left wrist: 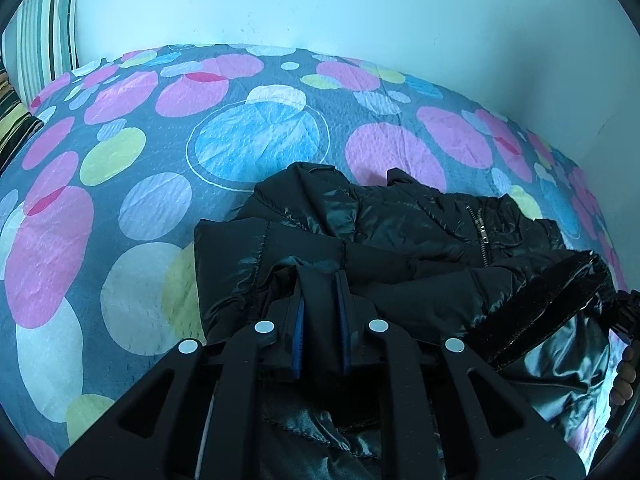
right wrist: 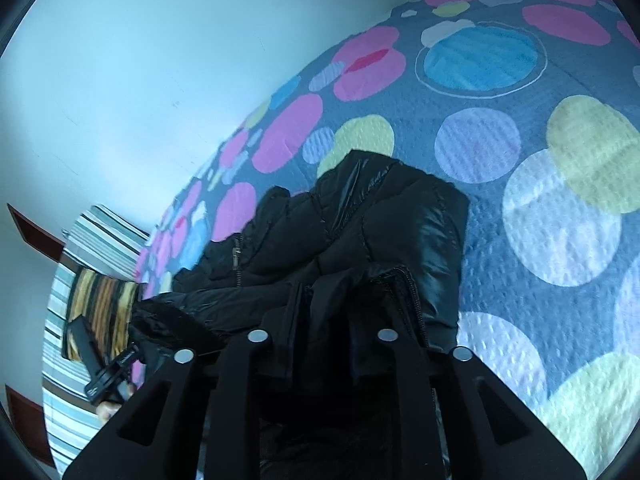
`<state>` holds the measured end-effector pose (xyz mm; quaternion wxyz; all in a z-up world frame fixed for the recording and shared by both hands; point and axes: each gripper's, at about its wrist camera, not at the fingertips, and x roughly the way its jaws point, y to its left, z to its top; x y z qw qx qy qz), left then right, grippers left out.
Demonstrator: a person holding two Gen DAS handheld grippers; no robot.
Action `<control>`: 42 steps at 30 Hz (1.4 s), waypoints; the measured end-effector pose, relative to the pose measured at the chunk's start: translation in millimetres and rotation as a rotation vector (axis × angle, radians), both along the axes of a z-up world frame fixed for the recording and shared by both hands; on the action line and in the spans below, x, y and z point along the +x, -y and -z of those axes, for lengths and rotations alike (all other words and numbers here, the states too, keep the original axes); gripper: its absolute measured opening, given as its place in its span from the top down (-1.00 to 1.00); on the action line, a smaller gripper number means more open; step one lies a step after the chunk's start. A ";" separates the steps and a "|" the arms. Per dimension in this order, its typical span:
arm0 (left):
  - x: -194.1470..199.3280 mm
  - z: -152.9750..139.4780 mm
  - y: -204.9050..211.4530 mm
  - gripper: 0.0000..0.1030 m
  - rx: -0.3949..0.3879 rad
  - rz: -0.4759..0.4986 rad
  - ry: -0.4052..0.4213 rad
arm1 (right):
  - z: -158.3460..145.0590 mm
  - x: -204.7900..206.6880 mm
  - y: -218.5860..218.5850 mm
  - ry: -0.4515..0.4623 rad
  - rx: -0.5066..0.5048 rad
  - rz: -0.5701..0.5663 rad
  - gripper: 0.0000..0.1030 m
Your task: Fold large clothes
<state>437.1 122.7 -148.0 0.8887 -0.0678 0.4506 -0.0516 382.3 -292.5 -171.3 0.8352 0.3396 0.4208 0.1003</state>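
Observation:
A shiny black padded jacket (left wrist: 400, 224) lies folded on a grey bedspread (left wrist: 120, 160) printed with coloured circles. Its zip shows near the right. My left gripper (left wrist: 320, 280) points down at the jacket's near left edge. The jaws stand a narrow gap apart, the blue pads (left wrist: 298, 320) are bare, and a fold of fabric lies loose between them. In the right wrist view the same jacket (right wrist: 360, 216) lies on the bedspread (right wrist: 520, 160). My right gripper (right wrist: 326, 300) is at its near right edge, slightly open, with a bunch of fabric between the fingers.
A pale wall (left wrist: 360, 0) runs along the bed's far side. A striped pillow (left wrist: 44, 32) and a yellow-and-black striped cushion (right wrist: 100, 300) sit at the bed's head. A hand (left wrist: 626, 372) shows at the right edge, and the other hand (right wrist: 110, 408) at lower left.

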 end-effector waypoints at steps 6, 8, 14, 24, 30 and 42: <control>-9.6 -27.8 -15.8 -0.35 0.041 -0.080 0.109 | -15.4 -19.8 20.6 0.034 0.046 0.032 0.05; -10.9 -35.3 -23.5 -0.35 0.037 -0.081 0.119 | -22.8 -26.7 30.9 0.052 0.019 0.083 -0.09; -20.1 -38.2 -41.4 -0.46 0.022 -0.044 0.132 | -37.8 -33.6 41.8 0.105 -0.005 0.062 -0.10; 5.9 -13.4 -24.3 -0.46 0.053 0.100 0.071 | -38.2 8.9 7.1 0.143 -0.280 -0.112 -0.24; 33.7 -3.5 -7.4 0.08 0.033 0.204 -0.012 | -22.0 42.9 -10.0 0.108 -0.334 -0.213 0.00; 45.5 -34.4 0.8 0.82 0.128 0.152 0.092 | -51.3 60.9 -35.1 0.187 -0.494 -0.165 0.81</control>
